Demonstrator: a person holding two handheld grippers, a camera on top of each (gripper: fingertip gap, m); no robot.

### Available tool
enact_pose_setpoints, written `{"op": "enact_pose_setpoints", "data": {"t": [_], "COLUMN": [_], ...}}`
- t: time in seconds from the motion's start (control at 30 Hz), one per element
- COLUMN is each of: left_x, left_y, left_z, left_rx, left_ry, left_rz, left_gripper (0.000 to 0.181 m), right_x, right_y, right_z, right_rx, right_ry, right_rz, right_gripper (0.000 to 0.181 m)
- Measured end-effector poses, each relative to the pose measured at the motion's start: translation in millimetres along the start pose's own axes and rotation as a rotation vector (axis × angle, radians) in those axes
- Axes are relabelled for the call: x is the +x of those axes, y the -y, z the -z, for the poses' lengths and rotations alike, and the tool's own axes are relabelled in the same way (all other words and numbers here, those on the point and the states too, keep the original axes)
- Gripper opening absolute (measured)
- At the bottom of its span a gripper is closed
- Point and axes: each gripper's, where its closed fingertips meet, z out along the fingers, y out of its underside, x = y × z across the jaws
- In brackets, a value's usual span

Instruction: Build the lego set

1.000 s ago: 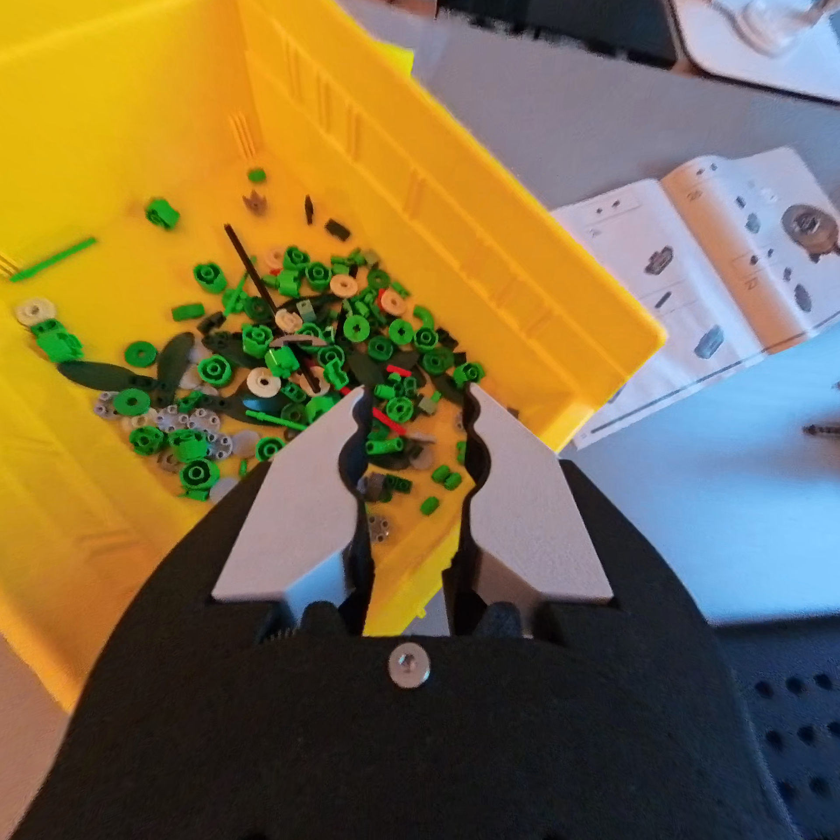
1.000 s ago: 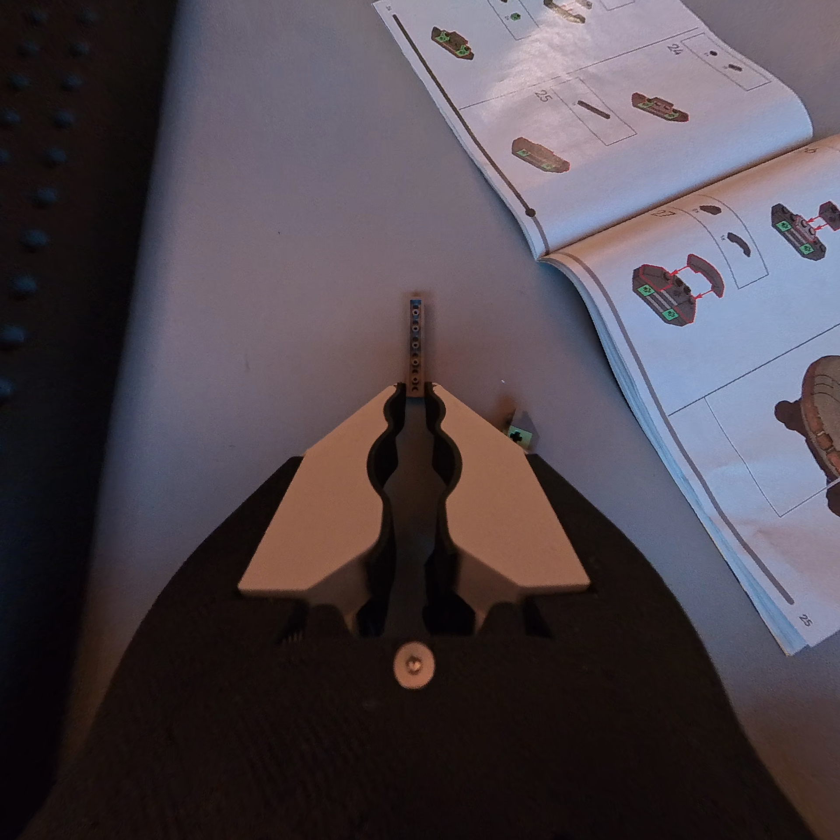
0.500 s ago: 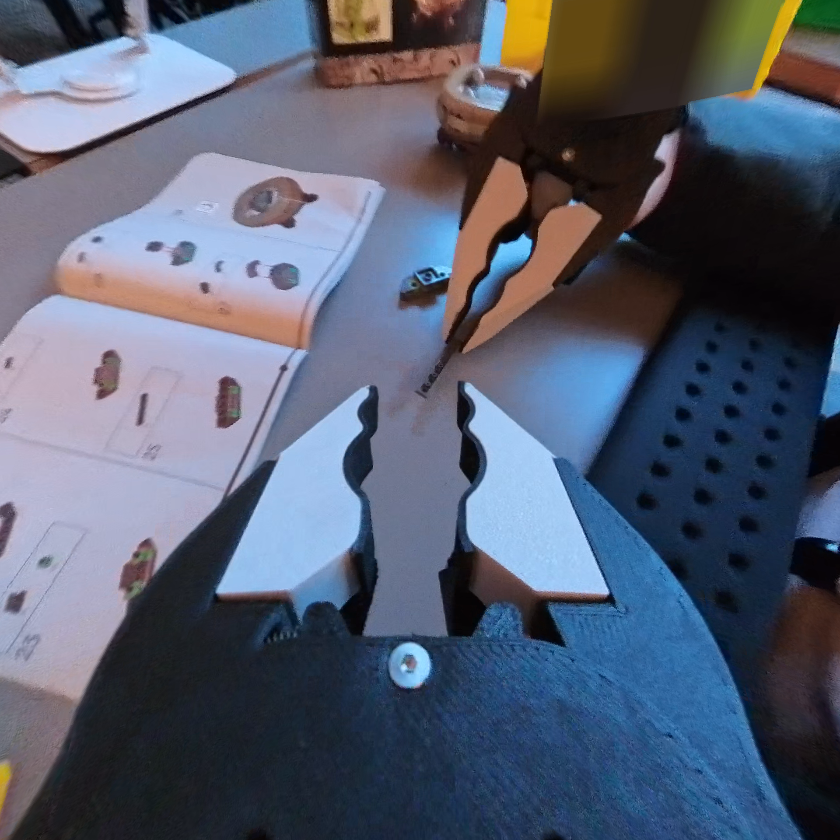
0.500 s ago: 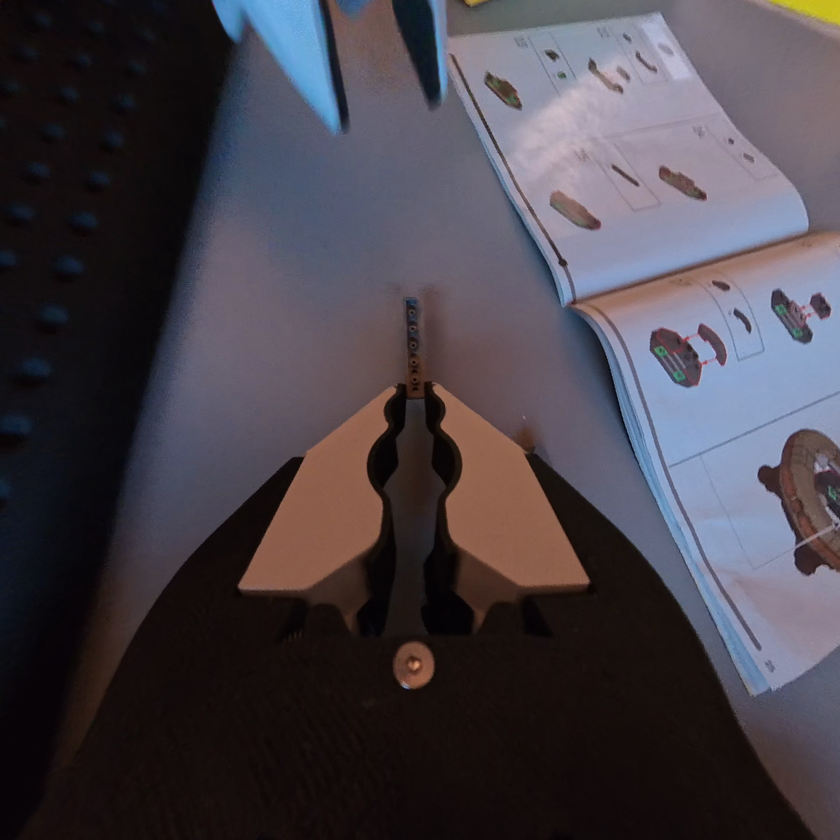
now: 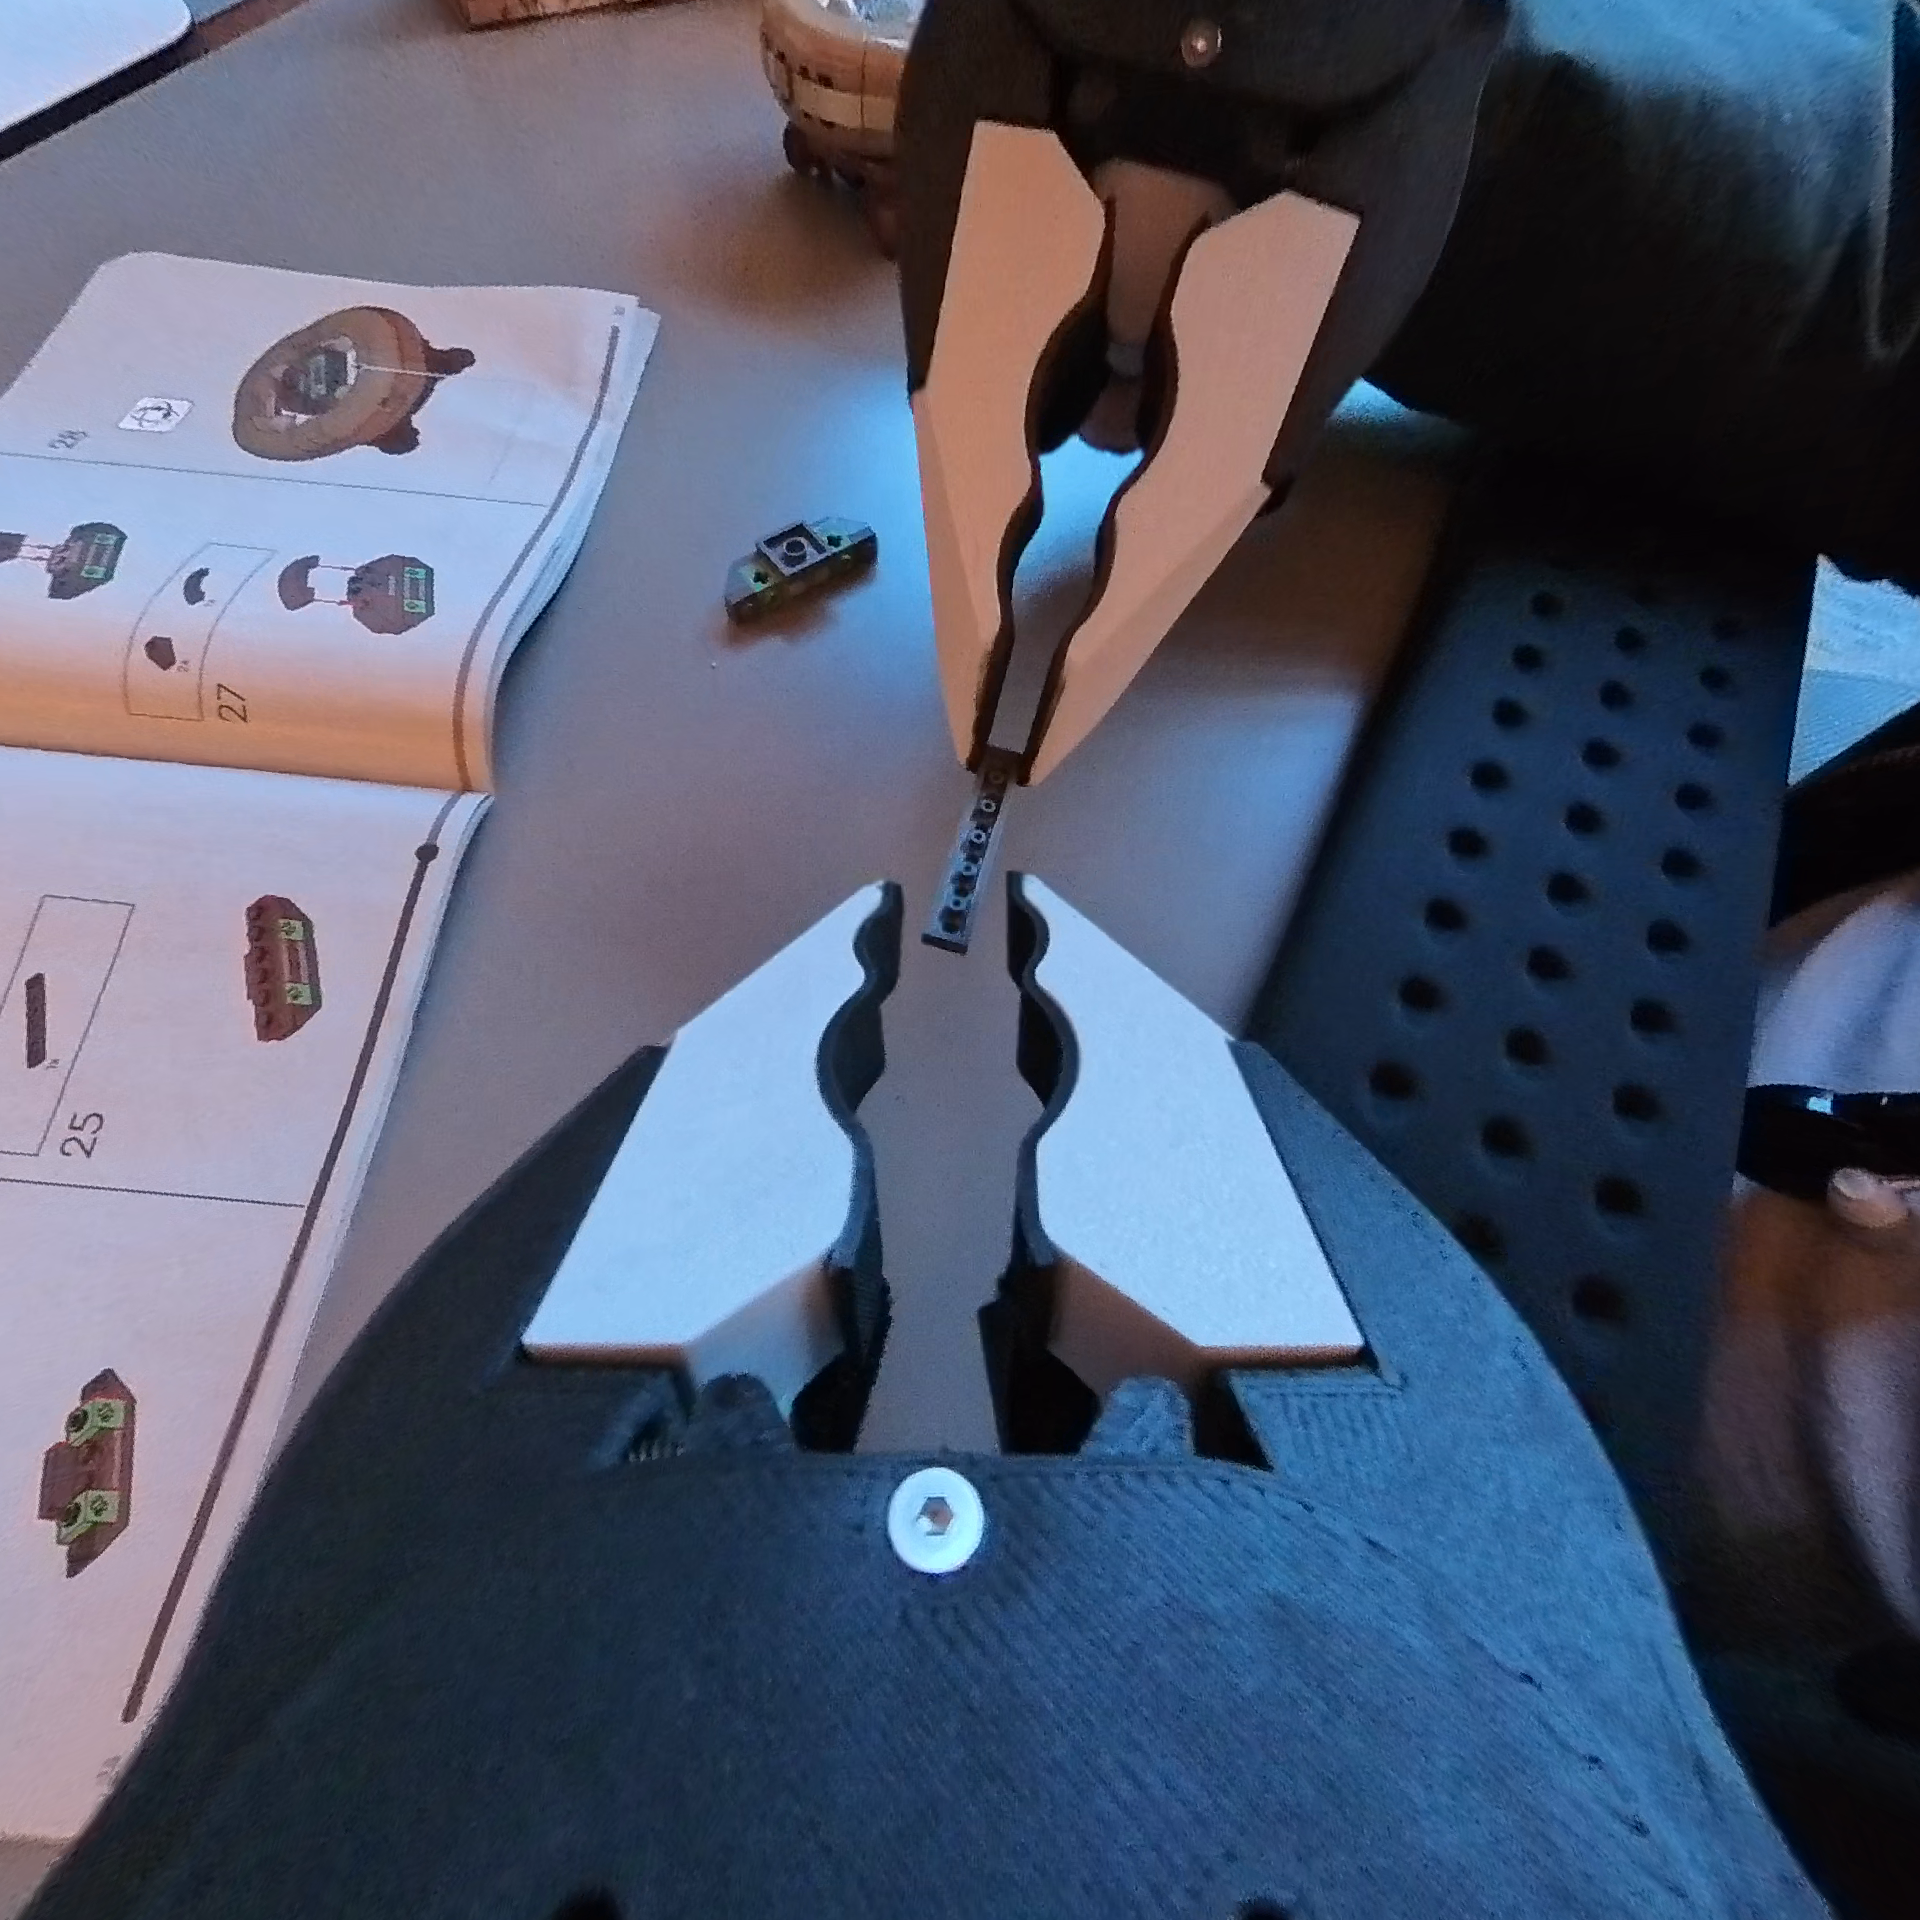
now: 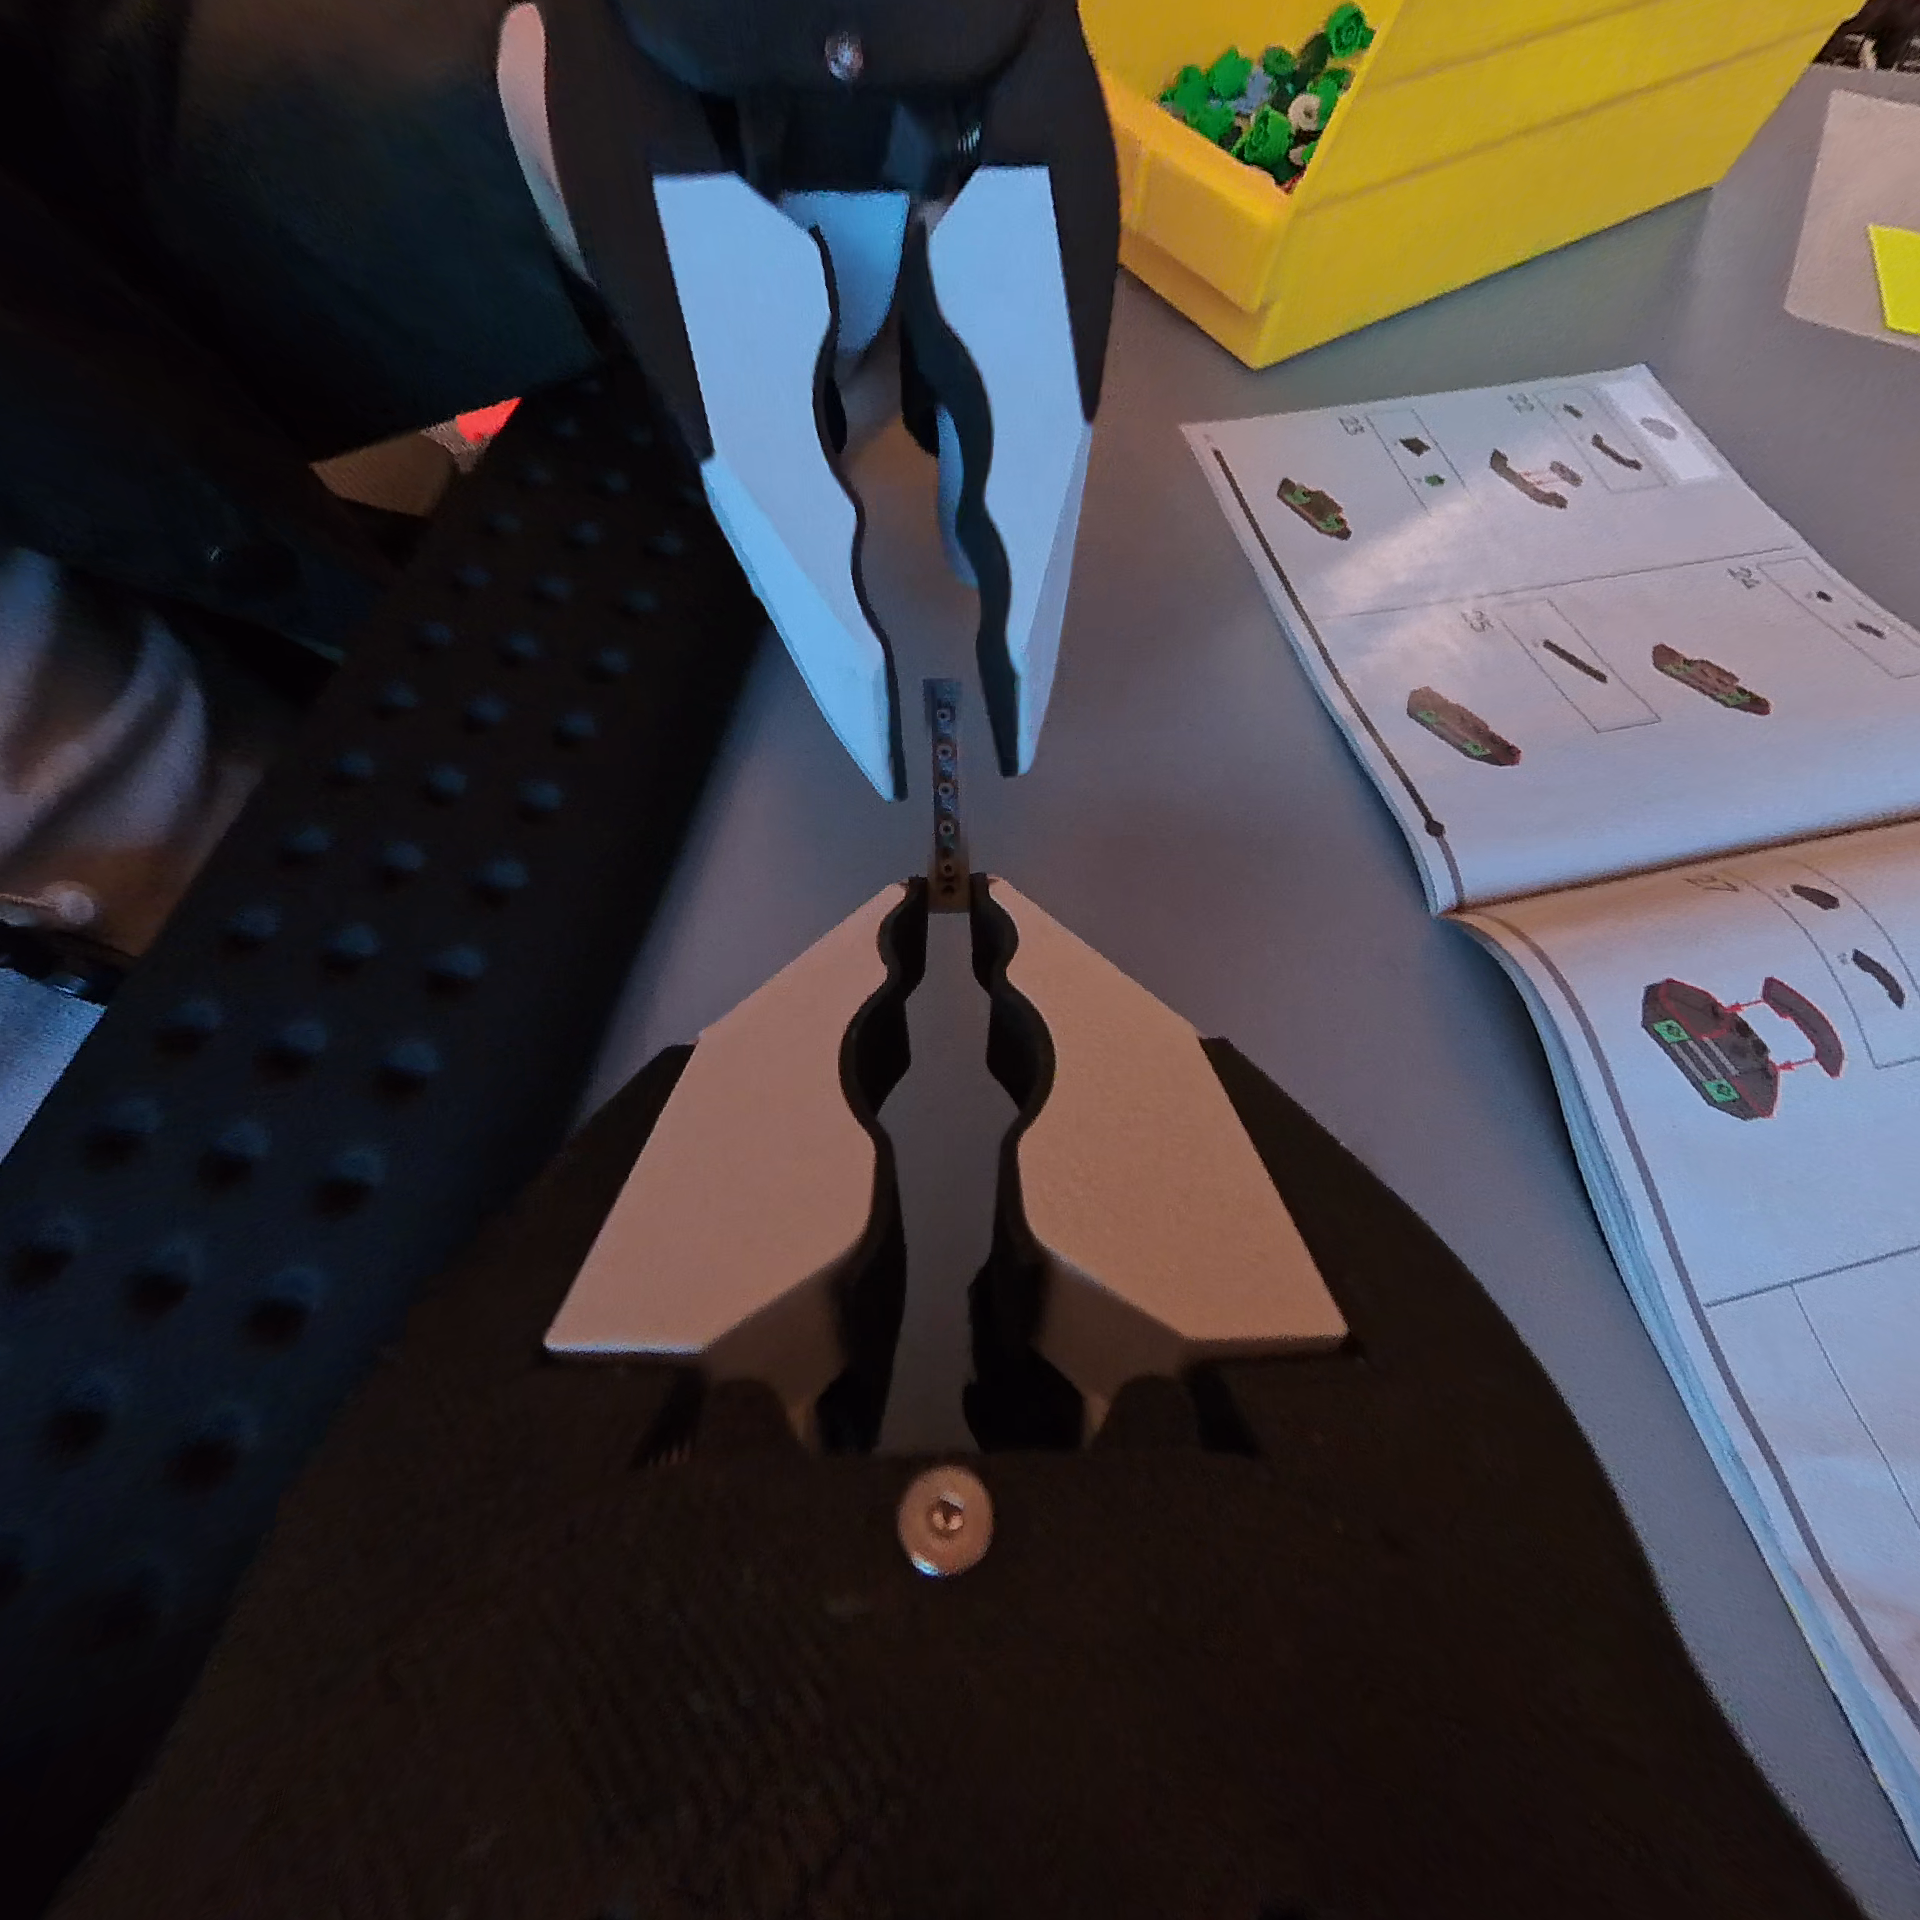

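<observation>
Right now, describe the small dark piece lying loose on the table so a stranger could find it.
Start at the open instruction booklet on the grey table. Just past its page edge, toward the right gripper, lies the small dark piece. Unlike the long thin plate pinched in that gripper's fingers, it lies free, short and wedge-ended with green-marked ends.

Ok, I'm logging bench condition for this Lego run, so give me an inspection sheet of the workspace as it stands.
Surface: grey table, bare between the claws.
Job's things: thin black studded plate, one end gripped; small dark sub-assembly lying apart; open instruction booklet; yellow bin of green pieces.
Clutter: round tan built model at the far edge.
Grippers: right claw shut on the plate; left claw open, tips either side of the plate's free end.
Cables: nothing seen.
Surroundings: black perforated mat; grey box with a yellow note.
</observation>
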Motion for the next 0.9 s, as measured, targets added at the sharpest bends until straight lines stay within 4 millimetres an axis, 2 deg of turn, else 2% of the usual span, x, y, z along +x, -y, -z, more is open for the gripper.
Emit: {"op": "enact_pose_setpoints", "data": {"t": [0.07,0.43,0.57,0.7,0.83,0.9], "left_x": [0.7,4.2,-9.8,-4.3,2.9,7.2], "left_y": [-4.8,-0.6,-3.8,6.2,5.1,5.8], "left_z": [-1.1,6.8,11.7,21.2,19.0,16.6], "left_rx": [-0.025,0.025,0.041,0.120,0.094,0.084], "left_ry": [0.001,-0.026,-0.038,-0.248,-0.319,-0.341], "left_rz": [-0.017,-0.009,0.192,0.474,0.521,0.521], "left_gripper": [0.009,0.007,0.006,0.006,0.006,0.006], "right_x": [-0.1,0.2,10.4,15.8,11.6,7.4], "right_y": [1.0,11.3,9.6,20.3,29.6,30.2], "right_z": [0.1,4.6,7.0,11.7,10.3,7.9], "right_rx": [0.006,0.086,0.085,0.095,0.086,0.082], "right_ry": [0.003,0.023,-0.042,-0.173,-0.253,-0.248], "right_rz": [-0.007,-0.041,-0.021,0.155,0.311,0.348], "right_gripper": [0.007,0.007,0.021,0.025,0.025,0.019]}}
